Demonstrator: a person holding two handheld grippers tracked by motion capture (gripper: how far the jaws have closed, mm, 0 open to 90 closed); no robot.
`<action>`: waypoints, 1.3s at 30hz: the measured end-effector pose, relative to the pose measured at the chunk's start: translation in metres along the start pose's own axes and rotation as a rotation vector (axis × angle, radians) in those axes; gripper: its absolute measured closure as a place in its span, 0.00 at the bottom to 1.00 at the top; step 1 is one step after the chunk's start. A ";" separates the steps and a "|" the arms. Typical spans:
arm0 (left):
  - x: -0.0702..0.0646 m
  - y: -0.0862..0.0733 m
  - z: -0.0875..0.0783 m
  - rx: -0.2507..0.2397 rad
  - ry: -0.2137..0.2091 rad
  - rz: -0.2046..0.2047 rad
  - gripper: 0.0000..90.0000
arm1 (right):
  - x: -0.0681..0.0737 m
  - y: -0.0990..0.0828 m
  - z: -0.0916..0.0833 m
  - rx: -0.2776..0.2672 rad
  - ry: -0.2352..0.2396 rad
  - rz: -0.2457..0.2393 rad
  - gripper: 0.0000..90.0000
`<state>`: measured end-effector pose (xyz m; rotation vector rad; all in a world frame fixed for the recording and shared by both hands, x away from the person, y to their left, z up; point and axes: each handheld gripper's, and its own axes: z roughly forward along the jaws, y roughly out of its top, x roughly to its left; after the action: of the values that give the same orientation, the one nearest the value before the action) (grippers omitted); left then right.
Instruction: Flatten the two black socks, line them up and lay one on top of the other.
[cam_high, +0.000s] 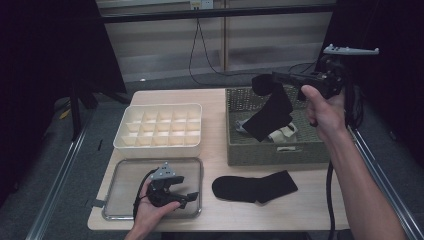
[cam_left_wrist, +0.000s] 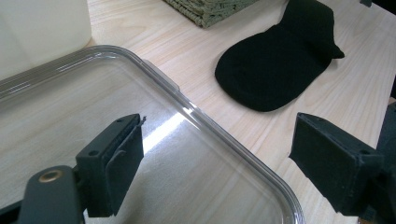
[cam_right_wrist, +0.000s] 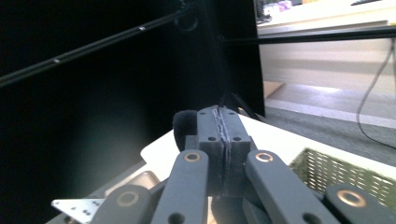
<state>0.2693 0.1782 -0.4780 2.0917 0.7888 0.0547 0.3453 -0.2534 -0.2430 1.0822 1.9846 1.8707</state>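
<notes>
Holding a black sock (cam_high: 270, 111) pinched in my right gripper (cam_high: 276, 78), I have it up above the woven basket (cam_high: 270, 152) at the table's far right, the sock hanging limp with its lower end over the basket's inside, where a few pale items lie. In the right gripper view the jaws are pressed flat together, with a dark bulge of sock beside them.

My left gripper (cam_high: 187, 198) rests low over the clear lid (cam_high: 125, 172) at the near left corner, jaws spread wide with nothing between them. In the left gripper view the lid's rounded rim (cam_left_wrist: 224, 135) runs between the two pads.

A second black sock (cam_high: 252, 188) lies flat on bare wood just in front of the basket, apart from the lid's right edge. The white divided organiser box (cam_high: 160, 125) sits behind the lid, left of the basket, with a strip of open table (cam_high: 215, 130) between them. The near edge of the table is close to the lid and the flat sock.
</notes>
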 end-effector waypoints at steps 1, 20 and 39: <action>0.000 0.000 0.000 0.000 0.000 0.001 0.19 | 0.002 0.001 -0.001 -0.003 0.005 -0.004 0.99; -0.001 0.000 -0.001 -0.009 0.003 0.002 0.19 | 0.039 -0.006 -0.019 -0.004 0.048 -0.048 0.99; -0.010 0.001 -0.001 -0.029 0.003 0.018 0.19 | 0.060 -0.062 -0.025 0.086 0.060 -0.014 0.99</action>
<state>0.2620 0.1730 -0.4741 2.0715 0.7670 0.0786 0.2651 -0.2313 -0.2769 1.0425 2.1178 1.8471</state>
